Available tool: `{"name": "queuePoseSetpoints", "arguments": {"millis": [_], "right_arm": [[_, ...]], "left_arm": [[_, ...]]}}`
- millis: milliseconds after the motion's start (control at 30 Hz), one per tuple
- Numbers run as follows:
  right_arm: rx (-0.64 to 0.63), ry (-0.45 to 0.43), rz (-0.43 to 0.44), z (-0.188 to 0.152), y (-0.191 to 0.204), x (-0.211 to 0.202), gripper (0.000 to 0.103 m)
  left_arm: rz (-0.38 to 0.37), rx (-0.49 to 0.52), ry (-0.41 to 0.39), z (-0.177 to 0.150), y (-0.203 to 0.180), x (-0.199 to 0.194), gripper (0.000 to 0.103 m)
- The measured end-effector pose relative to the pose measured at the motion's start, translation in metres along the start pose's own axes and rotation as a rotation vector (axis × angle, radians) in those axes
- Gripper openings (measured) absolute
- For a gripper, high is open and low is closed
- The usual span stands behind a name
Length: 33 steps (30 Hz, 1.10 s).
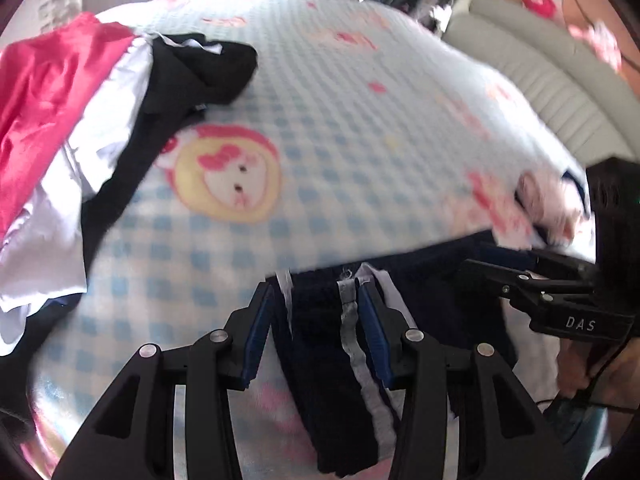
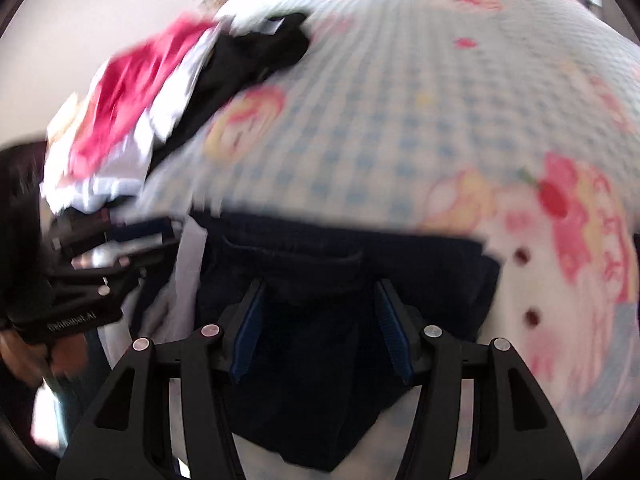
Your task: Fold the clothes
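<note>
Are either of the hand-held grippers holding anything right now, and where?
Neither, it seems. Both the left hand-held gripper and right hand-held gripper stand open over the dark navy garment, pads not pressing.

Blue-checked cartoon blanket (image 1: 340,92) over bed, padded grey headboard (image 1: 532,76) behind, bright daylight.

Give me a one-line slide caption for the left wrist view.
Left gripper open around a navy garment on a checked cartoon blanket, unfolded clothes pile behind.
</note>
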State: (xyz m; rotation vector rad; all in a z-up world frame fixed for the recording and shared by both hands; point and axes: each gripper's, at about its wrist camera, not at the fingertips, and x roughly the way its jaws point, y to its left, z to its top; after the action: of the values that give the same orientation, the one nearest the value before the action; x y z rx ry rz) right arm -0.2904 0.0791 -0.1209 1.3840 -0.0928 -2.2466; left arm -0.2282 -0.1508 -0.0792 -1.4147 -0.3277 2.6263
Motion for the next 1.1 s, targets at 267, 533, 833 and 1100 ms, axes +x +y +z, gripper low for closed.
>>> {"name": "queuePoseSetpoints", "arguments": {"millis": [267, 533, 833, 1100], "right_arm": [[-0.017, 0.008, 0.052, -0.028, -0.001, -0.022, 0.057], [0.070, 0.008, -0.021, -0.010, -0.010, 0.004, 0.057], [0.150, -0.020, 0.004, -0.032, -0.031, -0.038, 0.069], [0.093, 0.058, -0.082, -0.048, -0.028, -0.019, 0.064]], "left_arm": [[-0.088, -0.073, -0.013, -0.029, 0.002, -0.008, 0.049], [-0.017, -0.121, 0.037, 0.016, 0.011, 0.023, 0.052], [-0.101, -0.212, 0.067, -0.037, 0.017, 0.012, 0.062], [0.012, -0.225, 0.032, -0.031, 0.030, -0.001, 0.058]]}}
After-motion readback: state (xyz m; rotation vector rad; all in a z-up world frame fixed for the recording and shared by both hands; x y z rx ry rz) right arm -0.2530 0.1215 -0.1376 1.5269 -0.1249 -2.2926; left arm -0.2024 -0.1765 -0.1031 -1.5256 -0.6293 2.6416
